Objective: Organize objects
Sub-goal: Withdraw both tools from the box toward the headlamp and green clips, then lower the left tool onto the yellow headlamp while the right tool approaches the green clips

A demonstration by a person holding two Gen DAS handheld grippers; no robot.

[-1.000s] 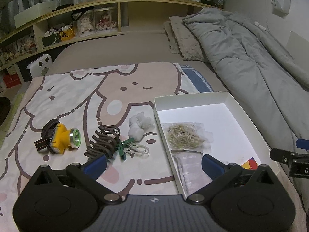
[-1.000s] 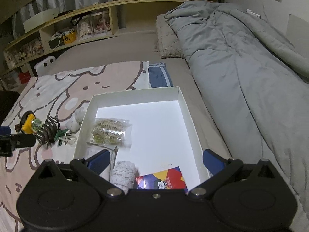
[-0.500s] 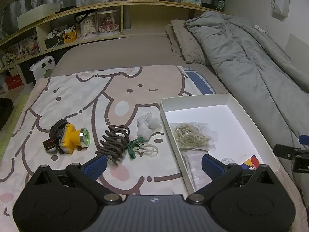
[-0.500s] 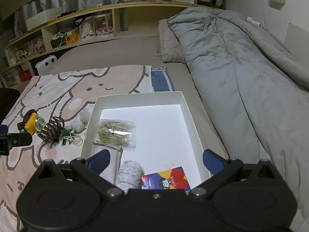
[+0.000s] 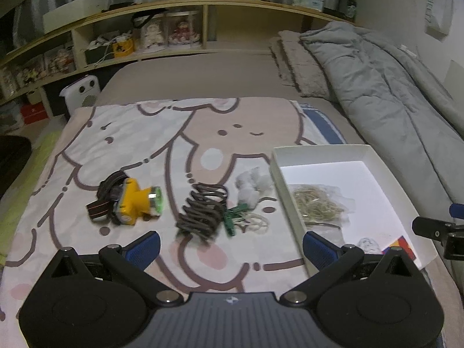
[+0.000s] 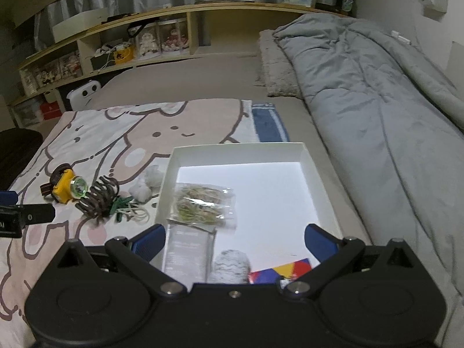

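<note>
Headlamp [image 5: 132, 204], brown coil [image 5: 203, 211] and cotton [image 5: 250, 187] lay mid-frame on the blanket, left of the white box [image 5: 374, 156]. Over the last second both views drew back and up. Left gripper [image 5: 230, 245] and right gripper [image 6: 235, 239] stood apart, empty. Judged: repositioning before next pick.

Yellow headlamp [image 5: 136, 203], brown coil [image 5: 203, 213], white box [image 6: 316, 168], grey duvet [image 6: 377, 101], pink cartoon-print blanket [image 5: 179, 133].

My left gripper [image 5: 230, 245] hangs wide open above the cartoon-print blanket [image 5: 145, 139], facing the yellow plastic headlamp [image 5: 132, 201] and coiled brown hair claw [image 5: 203, 210].
</note>
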